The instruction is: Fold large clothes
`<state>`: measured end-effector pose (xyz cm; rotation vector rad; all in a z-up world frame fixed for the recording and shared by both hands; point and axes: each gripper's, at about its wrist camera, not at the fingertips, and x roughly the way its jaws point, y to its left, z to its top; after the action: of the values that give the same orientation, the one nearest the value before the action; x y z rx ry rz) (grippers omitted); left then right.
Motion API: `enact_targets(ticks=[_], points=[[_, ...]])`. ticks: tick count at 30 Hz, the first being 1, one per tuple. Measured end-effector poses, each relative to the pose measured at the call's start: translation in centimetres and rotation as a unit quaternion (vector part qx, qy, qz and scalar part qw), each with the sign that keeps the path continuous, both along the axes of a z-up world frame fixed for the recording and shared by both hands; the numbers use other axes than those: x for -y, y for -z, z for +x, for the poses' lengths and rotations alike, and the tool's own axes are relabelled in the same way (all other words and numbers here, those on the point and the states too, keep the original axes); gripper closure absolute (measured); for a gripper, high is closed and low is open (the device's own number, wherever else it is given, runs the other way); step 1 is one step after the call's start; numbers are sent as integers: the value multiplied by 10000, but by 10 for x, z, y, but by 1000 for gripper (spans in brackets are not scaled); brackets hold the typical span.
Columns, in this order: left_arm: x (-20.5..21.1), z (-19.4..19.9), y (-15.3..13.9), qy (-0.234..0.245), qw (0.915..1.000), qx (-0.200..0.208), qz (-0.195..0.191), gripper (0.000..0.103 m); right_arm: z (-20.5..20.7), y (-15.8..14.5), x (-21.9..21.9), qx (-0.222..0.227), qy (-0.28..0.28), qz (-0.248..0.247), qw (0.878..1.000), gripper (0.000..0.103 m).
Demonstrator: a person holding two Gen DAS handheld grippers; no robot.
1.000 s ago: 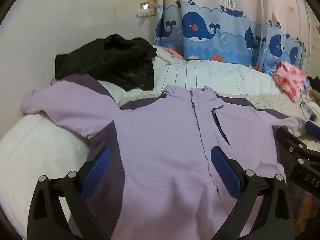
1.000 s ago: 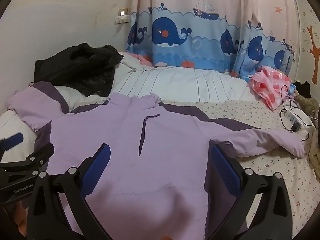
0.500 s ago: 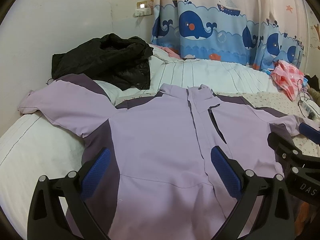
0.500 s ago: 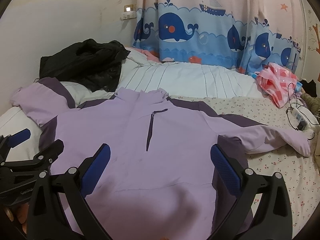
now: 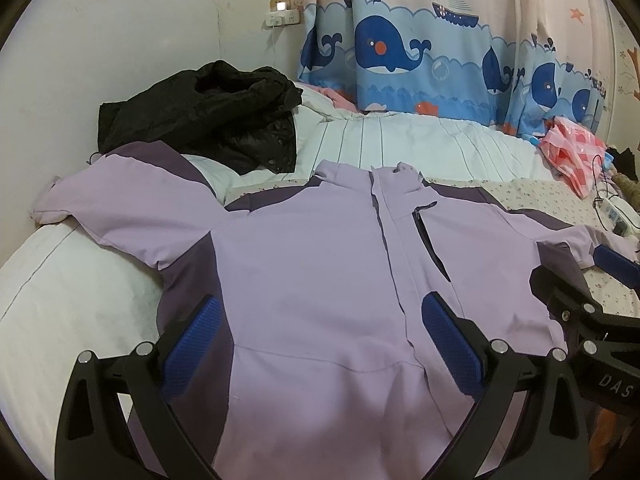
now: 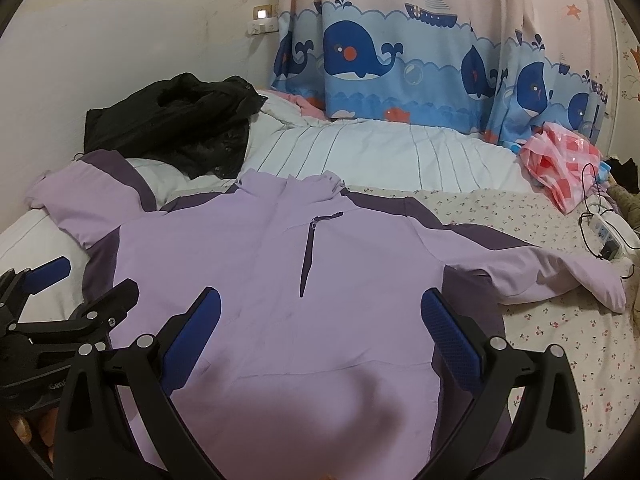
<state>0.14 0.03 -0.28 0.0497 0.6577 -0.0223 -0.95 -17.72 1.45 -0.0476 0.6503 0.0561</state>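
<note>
The jacket [image 5: 312, 280] lies spread front-up on the bed [image 5: 60, 308], filling the middle of both frames. Its collar points to the top of the frame, toward the curtain [image 5: 420, 48], and its hem runs down to the bottom edge, so the body's long axis goes bottom to top. Sleeves stretch out sideways: one to the upper left, bent over the white bedding, the other to the right across the flowered sheet [image 6: 560, 320].

Left tool [image 5: 320, 340] hovers over the lower body, fingers wide apart, gripping nothing. Right tool [image 6: 320, 332] hovers the same way, fingers spread, nothing between them.

Behind the left sleeve, a black coat [image 5: 208, 116] sits heaped, its edge just beside the shoulder. At far right, a pink checked bag [image 6: 560, 164] and a power strip [image 6: 608, 232] with cords lie near the right cuff.
</note>
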Motion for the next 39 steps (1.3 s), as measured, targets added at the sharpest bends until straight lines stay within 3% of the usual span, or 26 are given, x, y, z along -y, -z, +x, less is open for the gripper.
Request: enact_targets(ticks=[39], points=[[-2, 0, 3, -4, 10000, -49, 27, 7, 3, 7, -3, -175, -121, 135, 9997, 6]])
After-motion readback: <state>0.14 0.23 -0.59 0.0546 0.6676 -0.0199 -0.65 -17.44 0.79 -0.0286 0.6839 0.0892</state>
